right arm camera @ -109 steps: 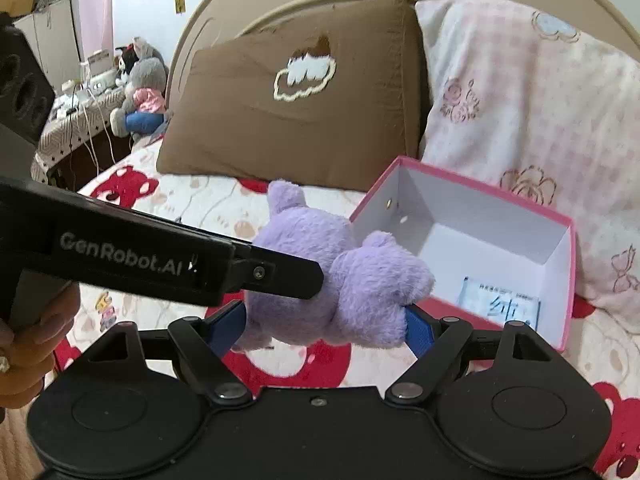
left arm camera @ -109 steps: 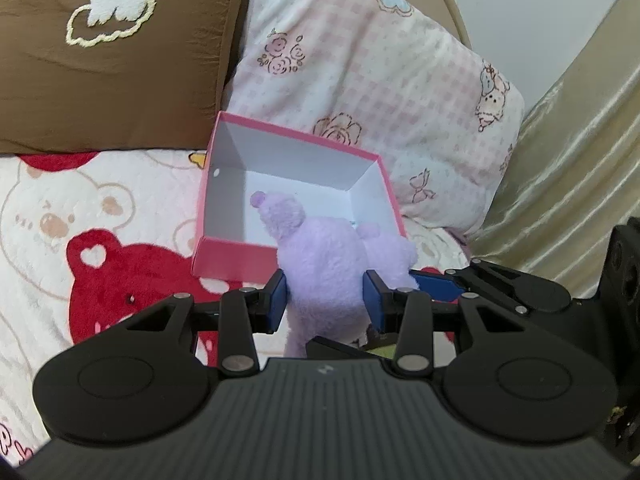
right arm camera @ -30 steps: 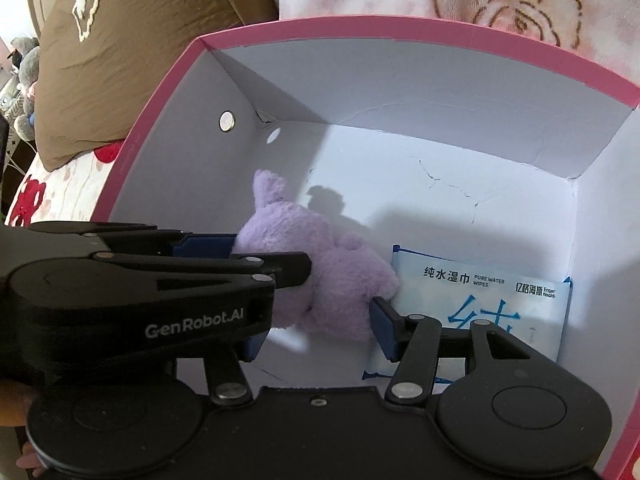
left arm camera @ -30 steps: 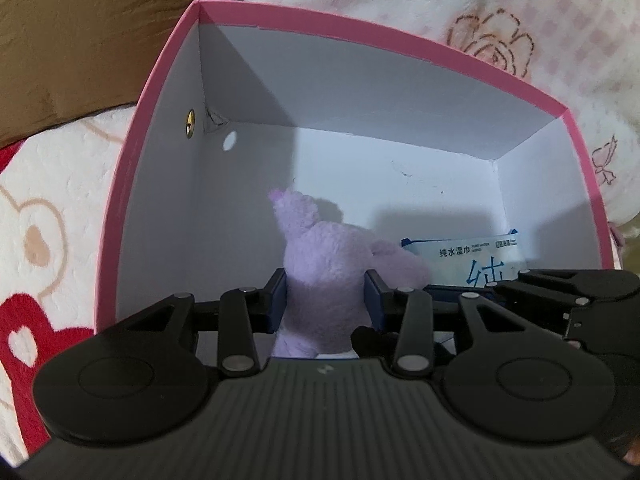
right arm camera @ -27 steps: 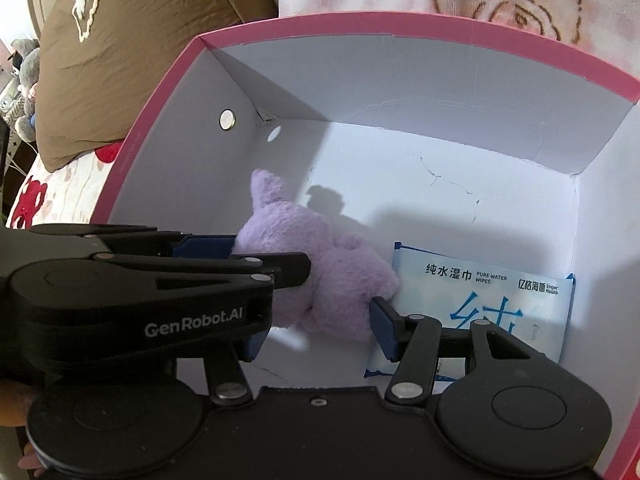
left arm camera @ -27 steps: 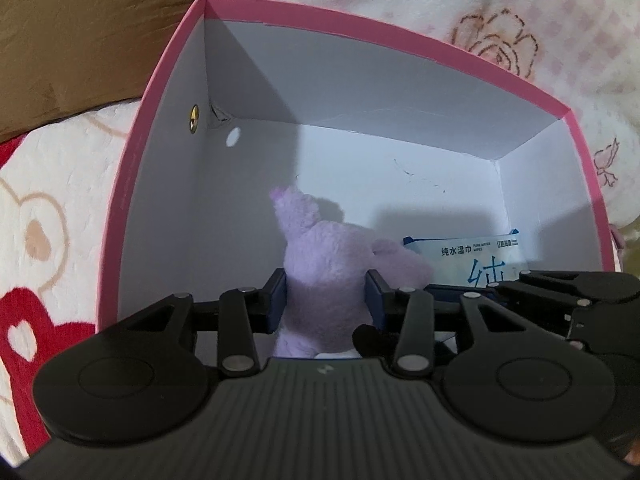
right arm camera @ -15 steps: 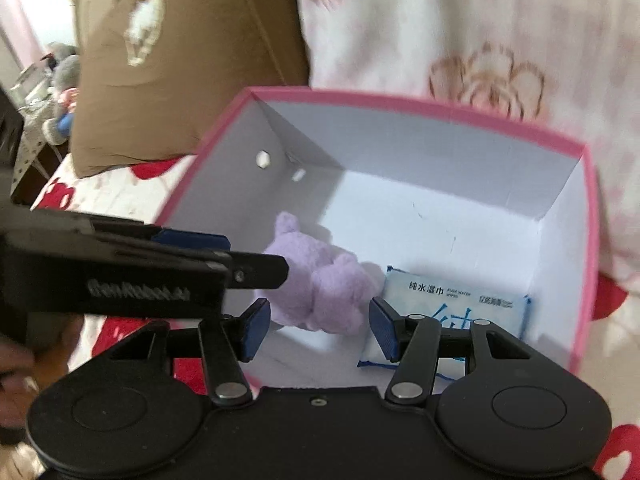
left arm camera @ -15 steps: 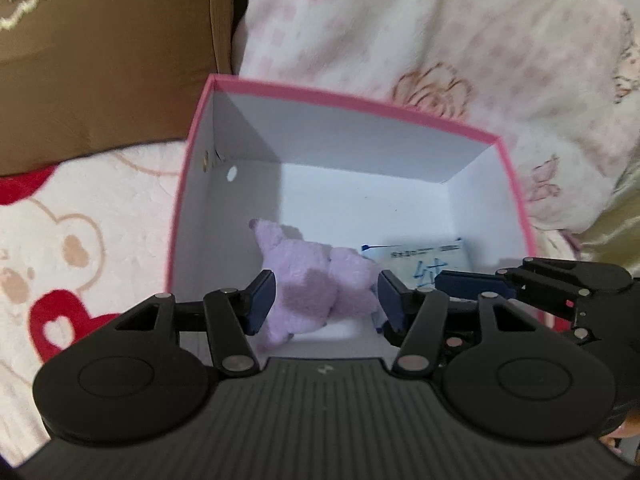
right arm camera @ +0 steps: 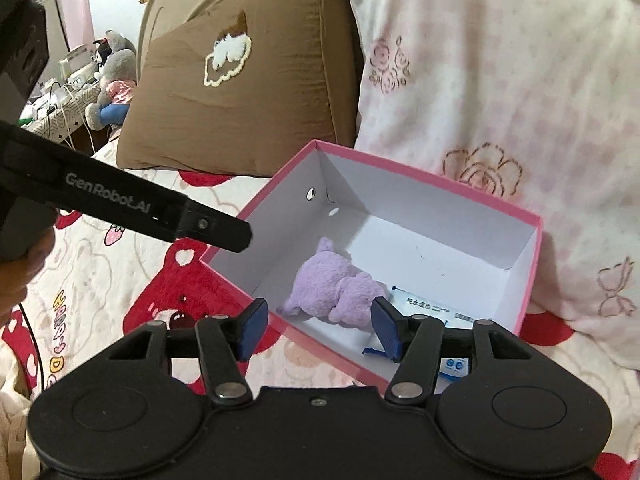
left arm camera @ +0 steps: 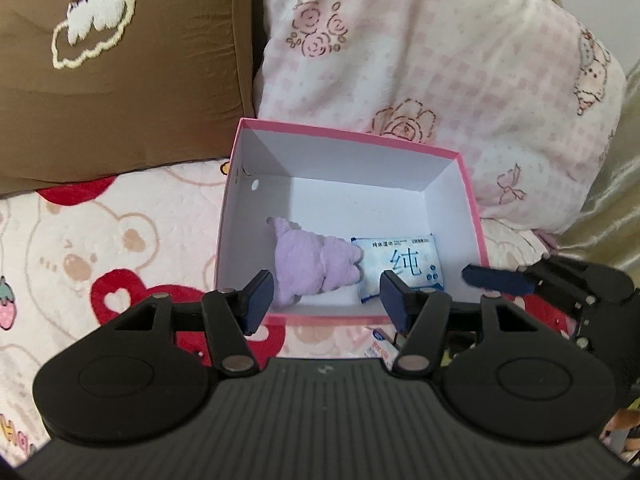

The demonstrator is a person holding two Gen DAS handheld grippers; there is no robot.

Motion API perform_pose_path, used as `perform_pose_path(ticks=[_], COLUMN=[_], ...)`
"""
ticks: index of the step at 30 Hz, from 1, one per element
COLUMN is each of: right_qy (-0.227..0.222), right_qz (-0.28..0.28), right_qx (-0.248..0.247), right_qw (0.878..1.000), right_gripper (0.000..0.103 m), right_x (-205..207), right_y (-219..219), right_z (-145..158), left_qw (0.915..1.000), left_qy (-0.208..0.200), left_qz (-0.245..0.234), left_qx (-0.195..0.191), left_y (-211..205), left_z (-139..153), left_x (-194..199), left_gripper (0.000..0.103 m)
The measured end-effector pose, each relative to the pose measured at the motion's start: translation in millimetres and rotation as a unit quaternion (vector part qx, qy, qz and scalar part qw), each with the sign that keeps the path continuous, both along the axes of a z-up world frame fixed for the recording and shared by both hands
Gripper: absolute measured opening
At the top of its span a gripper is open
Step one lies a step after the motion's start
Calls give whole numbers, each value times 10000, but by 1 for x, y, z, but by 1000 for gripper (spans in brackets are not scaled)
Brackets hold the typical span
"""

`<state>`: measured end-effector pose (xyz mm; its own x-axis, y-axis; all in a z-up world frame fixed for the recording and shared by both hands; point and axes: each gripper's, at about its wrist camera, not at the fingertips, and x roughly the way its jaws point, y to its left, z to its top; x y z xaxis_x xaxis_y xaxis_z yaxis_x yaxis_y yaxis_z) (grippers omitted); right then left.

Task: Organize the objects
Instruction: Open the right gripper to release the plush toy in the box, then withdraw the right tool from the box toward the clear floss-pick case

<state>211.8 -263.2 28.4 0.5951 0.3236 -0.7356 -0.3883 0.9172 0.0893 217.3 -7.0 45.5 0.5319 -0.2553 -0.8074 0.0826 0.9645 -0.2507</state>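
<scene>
A purple plush toy point(left arm camera: 310, 266) point(right arm camera: 334, 286) lies on its side on the floor of a pink box with white walls point(left arm camera: 352, 132) point(right arm camera: 420, 176). Beside it in the box lies a blue and white wet-wipes pack point(left arm camera: 404, 262) point(right arm camera: 430, 310). My left gripper point(left arm camera: 326, 300) hangs above the box's near edge, its jaws opening, nothing between them. My right gripper point(right arm camera: 318, 326) is also above the near edge, jaws opening and empty. The toy lies well below both. The left gripper's black body point(right arm camera: 132, 208) crosses the right wrist view on the left.
The box rests on a bed cover with red bear prints point(left arm camera: 100, 248). A brown pillow point(left arm camera: 120, 64) and a pink checked pillow point(left arm camera: 440, 60) stand right behind it. A small packet point(left arm camera: 382, 348) lies by the box's near wall. A stuffed toy point(right arm camera: 112, 84) sits on a side table far left.
Both grippers let go of the purple plush toy inside the box, opened and rose up and back. The toy now lies on the box floor next to the wipes pack.
</scene>
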Motion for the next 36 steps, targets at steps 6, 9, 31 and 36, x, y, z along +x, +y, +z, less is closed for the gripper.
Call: perform_pose_path(ticks=[6,9,31,36], right_qy=[-401,-414,-558,-533], right_qz=[-258,-363,115,206], right_qx=[-212,-159,-181,-190], right_qw=[9986,9984,9982,9982], right_gripper=[89,89,92,92], right_x=[-26,-32,-147,-166], right_y=[-6,-8,-21,-22], right_z=[17,16,46,47], left_qw=[9997,9997,9989,9983], left_qy=[-239,-230,-94,-147], left_qz=[0,-83,-423,-555], left_qx=[-8,-44,-201,-87], left_y=[-10,-15,-39,-48], left_z=[22,26,48,49], left_x=[-26,-36,-116,-133], left_gripper=[78,84,98,98])
